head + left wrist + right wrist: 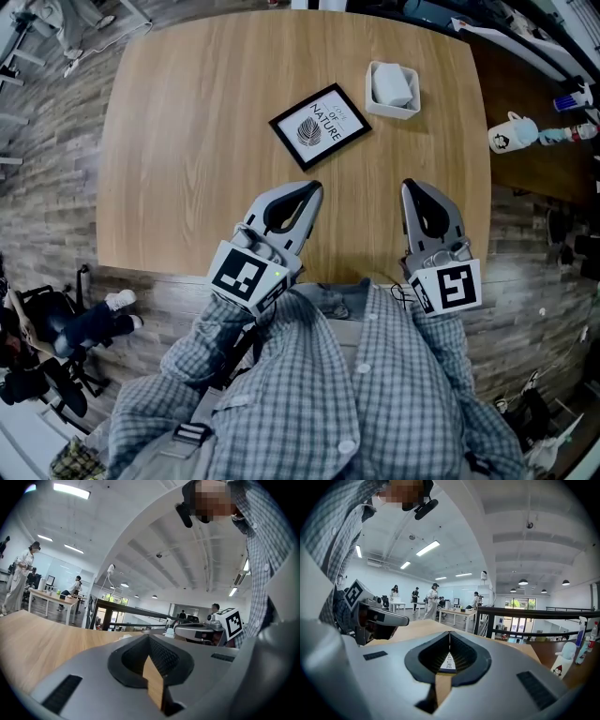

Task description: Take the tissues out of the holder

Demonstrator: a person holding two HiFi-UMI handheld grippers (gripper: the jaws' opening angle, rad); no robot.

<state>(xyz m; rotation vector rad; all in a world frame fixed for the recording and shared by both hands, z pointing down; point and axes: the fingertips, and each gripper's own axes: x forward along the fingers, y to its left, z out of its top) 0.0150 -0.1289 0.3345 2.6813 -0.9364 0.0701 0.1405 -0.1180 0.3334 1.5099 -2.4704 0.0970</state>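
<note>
The table point(187, 141) carried little. My left gripper point(314, 187) and right gripper point(410, 186) hung over its 6 o'clock edge, both clenched on nothing. A frame point(320, 126) lay near centre. The holder point(379, 107) stood at 1 o'clock, well apart from both grippers, with the tissues point(394, 84) in it. Judgement: the right gripper should part its jaws on approach, come down from above and pinch the tissues alone, while the left steadies the holder.

Head view: steeply down onto table point(187, 141). Both gripper views: low, near-level across same table, facing room.
</note>
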